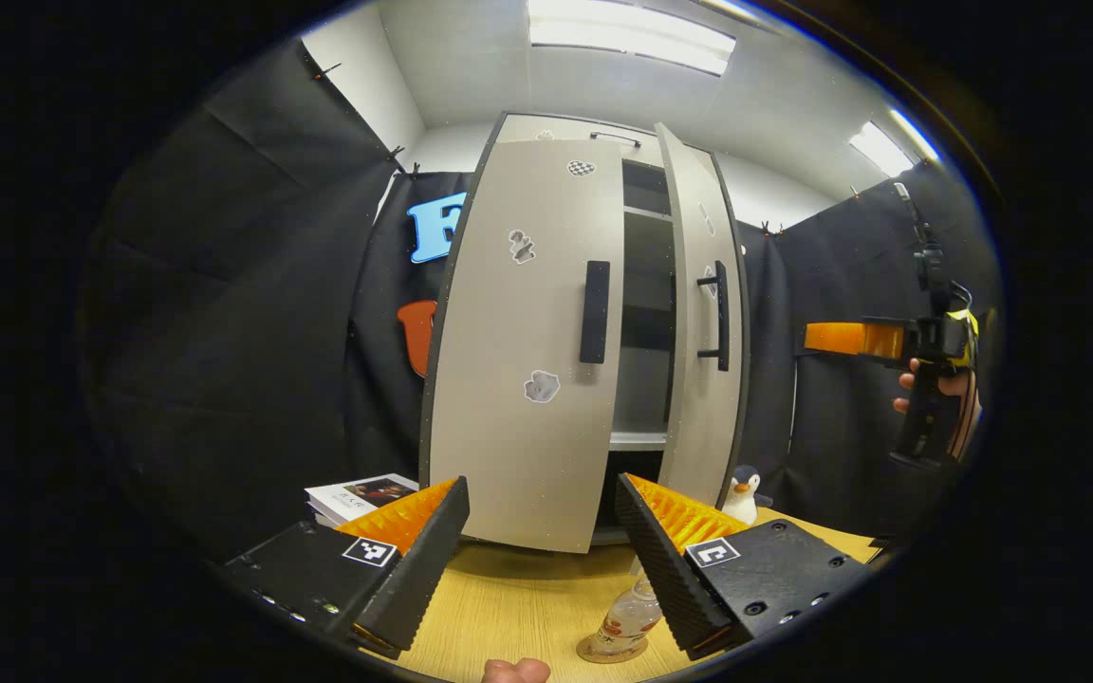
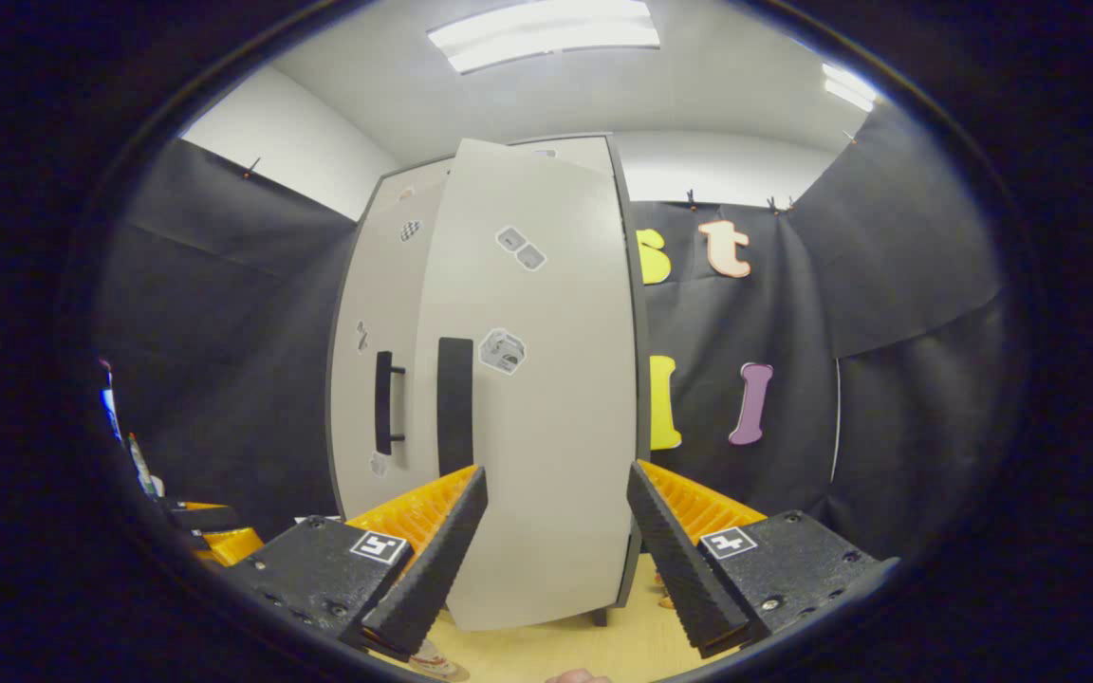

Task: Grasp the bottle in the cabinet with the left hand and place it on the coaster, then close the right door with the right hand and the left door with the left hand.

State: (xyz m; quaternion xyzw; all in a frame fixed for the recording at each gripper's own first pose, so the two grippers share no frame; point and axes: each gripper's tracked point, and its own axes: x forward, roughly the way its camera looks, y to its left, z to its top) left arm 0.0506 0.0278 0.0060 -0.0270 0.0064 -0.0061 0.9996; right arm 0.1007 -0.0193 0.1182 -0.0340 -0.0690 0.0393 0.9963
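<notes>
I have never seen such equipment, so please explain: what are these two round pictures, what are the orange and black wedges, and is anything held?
Each picture comes from a camera riding on hand-held tongs. The wedges are their fingers. The left tongs and right tongs are open and hold nothing. Ahead stands a tall grey cabinet, both doors partly open. On the wooden table a clear plastic bottle stands on a round coaster, near a small toy penguin and stacked books.
</notes>
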